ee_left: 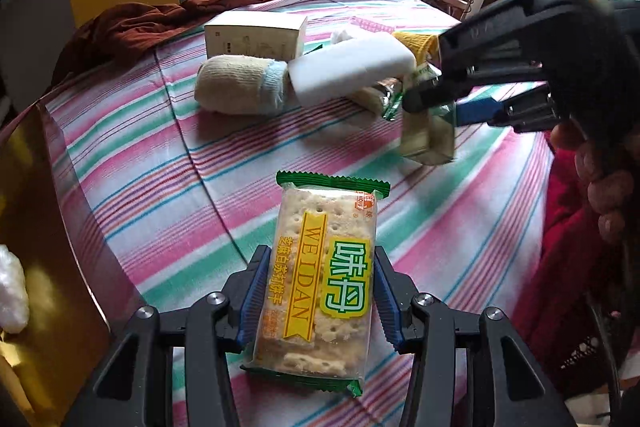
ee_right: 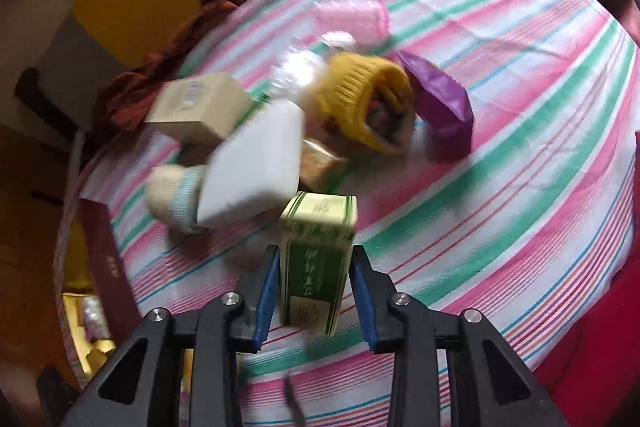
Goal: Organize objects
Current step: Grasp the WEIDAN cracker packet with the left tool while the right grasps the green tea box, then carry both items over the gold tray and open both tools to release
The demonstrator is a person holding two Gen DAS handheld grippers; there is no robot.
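Observation:
My left gripper (ee_left: 320, 291) is shut on a cracker packet (ee_left: 320, 279) with green ends and a yellow WEIDAN label, held above the striped cloth. My right gripper (ee_right: 314, 287) is shut on a small green and cream box (ee_right: 318, 259); in the left wrist view the same gripper (ee_left: 436, 107) holds that box (ee_left: 430, 135) above the cloth at right. A pile lies beyond: a white foam block (ee_left: 352, 67), a rolled cream sock (ee_left: 240, 89), a beige box (ee_left: 256, 37), a yellow knitted roll (ee_right: 368, 99) and a purple packet (ee_right: 440, 107).
The table (ee_left: 120, 147) has a pink, green and white striped cloth. A brown garment (ee_left: 160, 19) lies at its far left edge. A yellow-lined box (ee_right: 88, 327) stands off the table's left side. A pink packet (ee_right: 348, 15) lies behind the pile.

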